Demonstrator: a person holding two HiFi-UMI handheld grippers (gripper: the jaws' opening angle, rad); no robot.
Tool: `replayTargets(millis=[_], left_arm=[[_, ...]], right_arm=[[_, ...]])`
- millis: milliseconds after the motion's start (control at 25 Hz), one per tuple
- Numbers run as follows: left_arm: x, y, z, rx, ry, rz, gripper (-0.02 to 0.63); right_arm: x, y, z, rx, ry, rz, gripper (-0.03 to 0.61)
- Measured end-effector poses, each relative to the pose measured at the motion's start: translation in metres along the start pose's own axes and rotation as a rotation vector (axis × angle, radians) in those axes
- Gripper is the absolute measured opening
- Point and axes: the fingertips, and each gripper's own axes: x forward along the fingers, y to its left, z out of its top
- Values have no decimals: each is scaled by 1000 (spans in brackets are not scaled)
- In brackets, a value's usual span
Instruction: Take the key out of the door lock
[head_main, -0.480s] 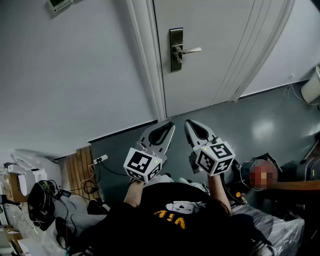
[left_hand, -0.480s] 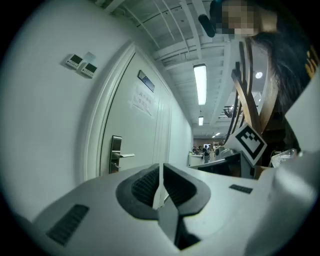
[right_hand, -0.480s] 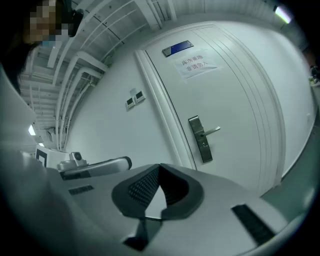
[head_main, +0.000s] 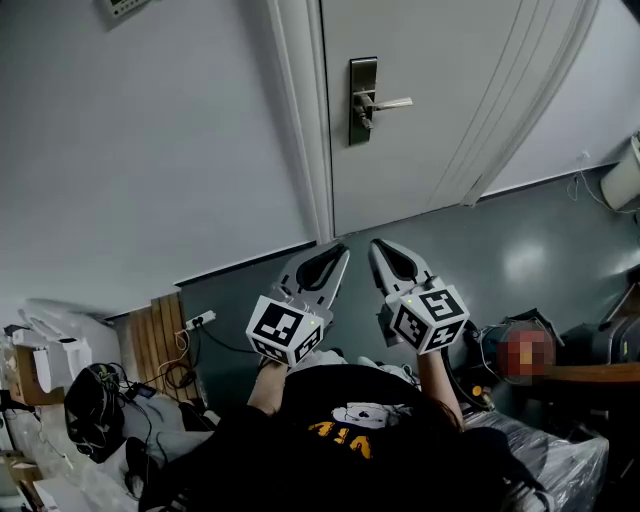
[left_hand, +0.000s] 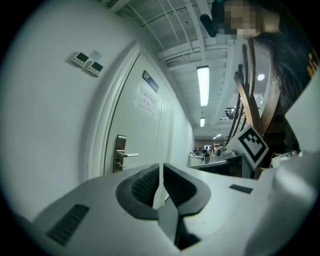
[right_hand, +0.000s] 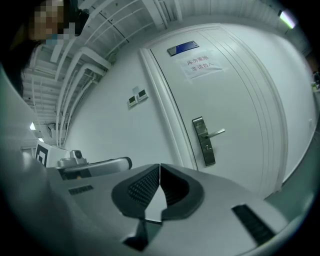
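A white door (head_main: 430, 90) carries a metal lock plate (head_main: 362, 100) with a lever handle (head_main: 392, 103). A small stub below the lever may be the key (head_main: 361, 122); it is too small to tell. Both grippers are held low in front of my body, far from the door. The left gripper (head_main: 341, 251) and the right gripper (head_main: 377, 246) point at the door with jaws together and nothing between them. The left gripper view shows its shut tips (left_hand: 160, 165) and the lock plate (left_hand: 120, 153) far off. In the right gripper view, the shut tips (right_hand: 159, 165) sit below the lock plate (right_hand: 204, 142).
Wooden boards (head_main: 163, 340) and a power strip (head_main: 200, 319) with cables lie by the wall at the left. White bags and a black tangle of gear (head_main: 92, 410) fill the lower left. A white bin (head_main: 624, 172) stands at the right edge, with clutter (head_main: 560, 350) below it.
The head view has shifted slightly, so the lock plate sits a little further right and lower. Both grippers stay in place and shut.
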Motion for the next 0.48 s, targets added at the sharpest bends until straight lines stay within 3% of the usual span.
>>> replayTargets(millis=[280,480], left_arm=[[-21,19,17,10,-7,-19,29],[-10,36,-13,-8,8,-16,29]], right_arm=[[14,28,12,-1,-14,-7,6],[27,8,-14,5,11,-32,6]])
